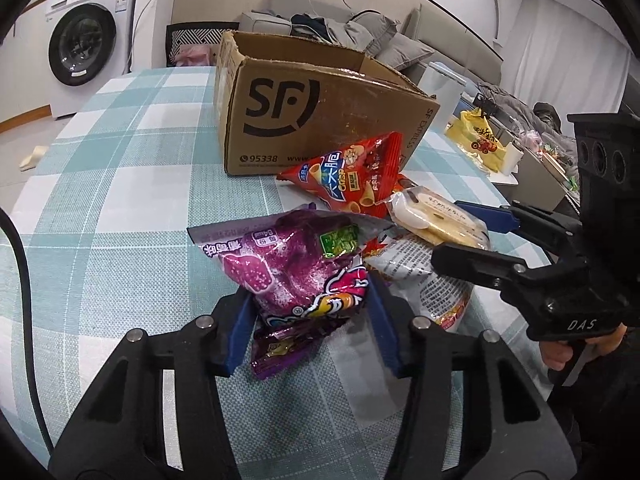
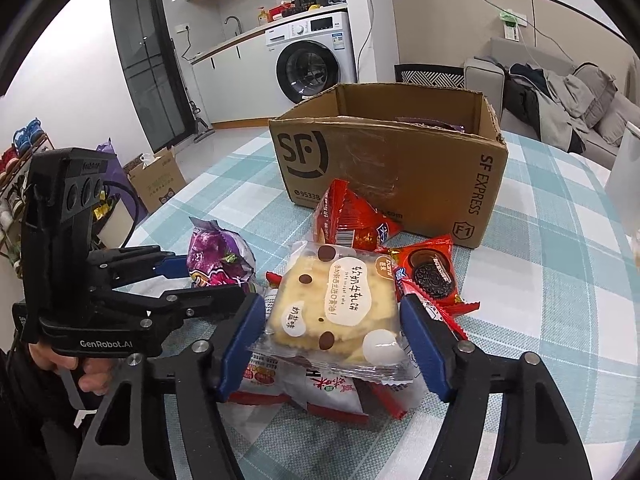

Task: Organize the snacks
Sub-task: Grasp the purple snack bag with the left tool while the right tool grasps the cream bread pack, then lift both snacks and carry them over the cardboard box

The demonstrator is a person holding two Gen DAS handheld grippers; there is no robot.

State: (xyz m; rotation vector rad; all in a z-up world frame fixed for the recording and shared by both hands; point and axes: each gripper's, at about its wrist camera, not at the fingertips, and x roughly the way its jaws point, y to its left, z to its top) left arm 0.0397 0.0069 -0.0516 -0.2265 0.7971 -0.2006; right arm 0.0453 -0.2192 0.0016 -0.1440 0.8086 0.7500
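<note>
A pile of snacks lies on the checked tablecloth (image 1: 120,200) in front of an open SF cardboard box (image 1: 320,112), also in the right wrist view (image 2: 400,168). My left gripper (image 1: 308,320) has its blue pads on both sides of a purple snack bag (image 1: 296,264), touching it. My right gripper (image 2: 332,344) is open around a clear-wrapped cake pack (image 2: 332,304); its pads stand at the wrapper's edges. Under and beside the cake lie a red crisp bag (image 2: 352,220), a red cookie pack (image 2: 432,272) and a white packet (image 2: 304,388).
Something purple lies inside the box (image 2: 432,123). A white container (image 1: 444,84) and a yellow bag (image 1: 480,140) stand beyond the box on the right. A washing machine (image 2: 312,64) and a sofa (image 2: 560,92) are beyond the table.
</note>
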